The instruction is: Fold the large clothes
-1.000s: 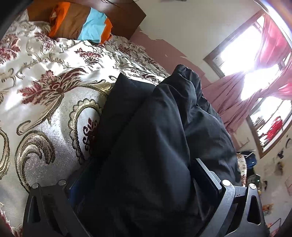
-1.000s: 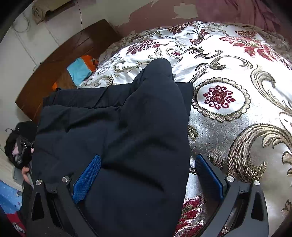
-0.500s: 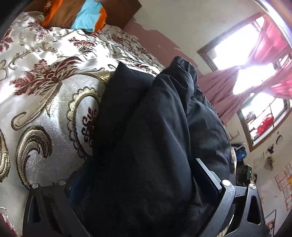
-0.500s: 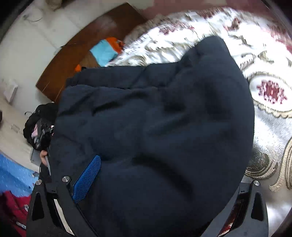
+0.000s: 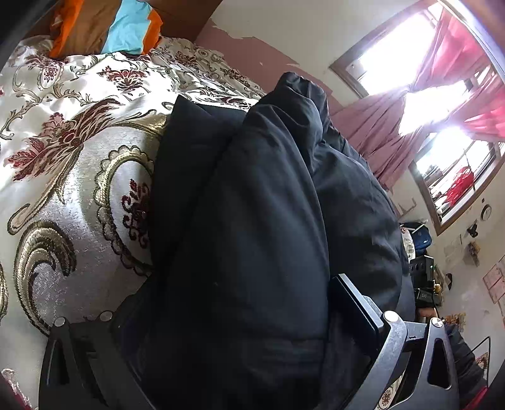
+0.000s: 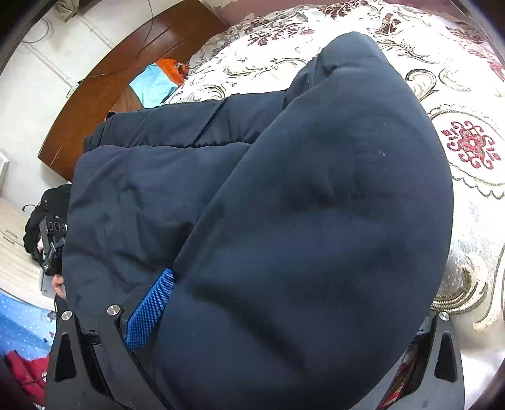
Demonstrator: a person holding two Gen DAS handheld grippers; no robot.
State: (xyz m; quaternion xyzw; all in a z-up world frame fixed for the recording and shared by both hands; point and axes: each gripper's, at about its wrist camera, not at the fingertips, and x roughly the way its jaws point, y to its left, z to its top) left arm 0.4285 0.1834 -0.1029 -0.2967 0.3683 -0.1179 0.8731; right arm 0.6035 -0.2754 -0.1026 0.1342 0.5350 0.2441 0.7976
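A large dark navy padded jacket [image 5: 258, 220] lies bunched on the bed and fills both views [image 6: 284, 205]. My left gripper [image 5: 240, 318] has its jaws wide apart with a thick fold of the jacket bulging between them; its left finger is buried in cloth. My right gripper [image 6: 284, 315] also stands wide, with a puffy fold between the fingers; the blue pad [image 6: 148, 312] of its left finger shows, the right finger is hidden under cloth. Whether either gripper pinches the cloth is hidden.
The bed has a white, gold and maroon floral cover [image 5: 63, 157] [image 6: 467, 142]. An orange, brown and blue pillow [image 5: 107, 25] leans on the wooden headboard [image 6: 104, 94]. A window with pink curtains [image 5: 442, 94] is on the right. A person's hand with the other gripper [image 6: 50, 239] shows beyond the bed edge.
The jacket fold has been lifted and rolled over toward the right side of the bed, now covering far more of the right wrist view. The left gripper has tilted slightly.
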